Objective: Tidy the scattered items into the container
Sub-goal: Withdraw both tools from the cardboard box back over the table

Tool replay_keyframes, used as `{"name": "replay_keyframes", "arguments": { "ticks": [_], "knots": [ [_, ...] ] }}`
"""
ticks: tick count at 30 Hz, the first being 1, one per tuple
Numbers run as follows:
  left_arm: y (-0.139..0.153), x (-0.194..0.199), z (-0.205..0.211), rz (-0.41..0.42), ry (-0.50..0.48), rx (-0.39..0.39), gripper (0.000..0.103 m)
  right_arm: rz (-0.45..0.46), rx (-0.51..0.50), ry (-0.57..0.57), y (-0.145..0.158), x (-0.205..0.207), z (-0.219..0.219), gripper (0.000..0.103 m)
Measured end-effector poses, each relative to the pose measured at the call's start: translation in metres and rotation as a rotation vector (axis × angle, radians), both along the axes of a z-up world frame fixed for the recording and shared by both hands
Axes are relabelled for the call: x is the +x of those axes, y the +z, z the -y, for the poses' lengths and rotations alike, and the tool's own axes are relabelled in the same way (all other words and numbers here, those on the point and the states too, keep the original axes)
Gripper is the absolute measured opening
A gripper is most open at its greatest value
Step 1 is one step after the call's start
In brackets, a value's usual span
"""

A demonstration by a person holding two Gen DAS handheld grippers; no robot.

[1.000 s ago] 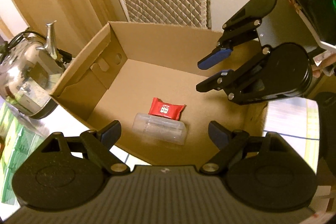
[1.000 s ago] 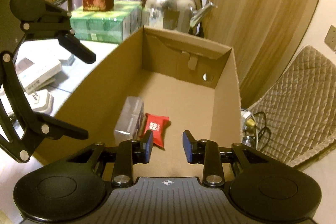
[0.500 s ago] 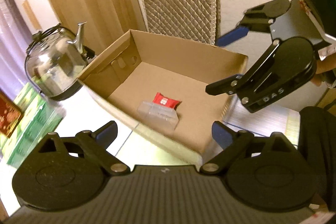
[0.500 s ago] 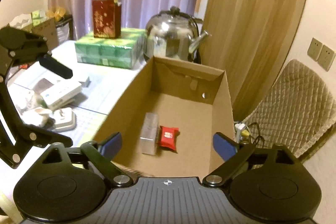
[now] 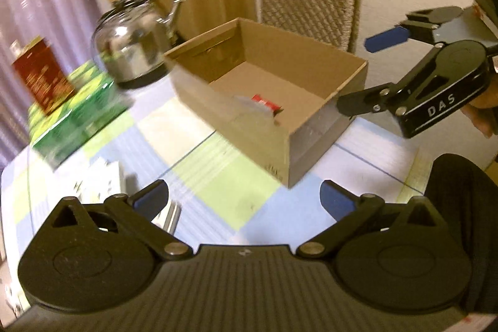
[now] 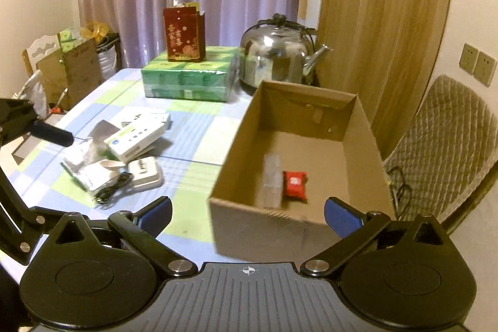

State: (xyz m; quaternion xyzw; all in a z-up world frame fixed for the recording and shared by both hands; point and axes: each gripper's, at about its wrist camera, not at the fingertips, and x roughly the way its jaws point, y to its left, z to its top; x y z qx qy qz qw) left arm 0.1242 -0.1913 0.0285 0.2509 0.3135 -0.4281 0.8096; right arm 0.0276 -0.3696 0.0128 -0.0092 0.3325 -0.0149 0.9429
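Note:
An open cardboard box [image 6: 236, 145] stands on the checked table; it also shows in the left wrist view [image 5: 314, 145]. Inside lie a red packet [image 6: 294, 185] and a clear plastic case [image 6: 271, 179]. Scattered items lie left of the box: a white carton [image 6: 137, 137], a white charger block [image 6: 144, 173], a black cable [image 6: 113, 190] and foil packs [image 6: 82, 157]. My left gripper [image 5: 244, 199] is open and empty, above the table near the box's corner. My right gripper [image 6: 247, 213] is open and empty, before the box's near wall.
A steel kettle [image 6: 277, 55] stands behind the box. Green tissue packs [image 6: 186, 77] carry a red gift bag [image 6: 183, 33]. A quilted chair [image 6: 442, 145] stands right of the table. Curtains hang at the back.
Both grippers have pulled back and up out of the box. The right gripper's jaws went from nearly shut to wide open. The red packet and clear case stayed in the box.

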Motion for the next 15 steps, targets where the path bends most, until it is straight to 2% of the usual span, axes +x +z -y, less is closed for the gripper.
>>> {"name": "replay_keyframes", "arguments": {
  "ticks": [3, 15],
  "knots": [
    [-0.001, -0.007, -0.020, 0.017, 0.062, 0.003, 0.102, -0.005, 0.011, 0.009, -0.001, -0.004, -0.012, 0.101],
    [-0.005, -0.030, -0.107, -0.031, 0.341, -0.101, 0.102, -0.030, 0.043, 0.090, -0.011, -0.011, -0.059, 0.101]
  ]
}}
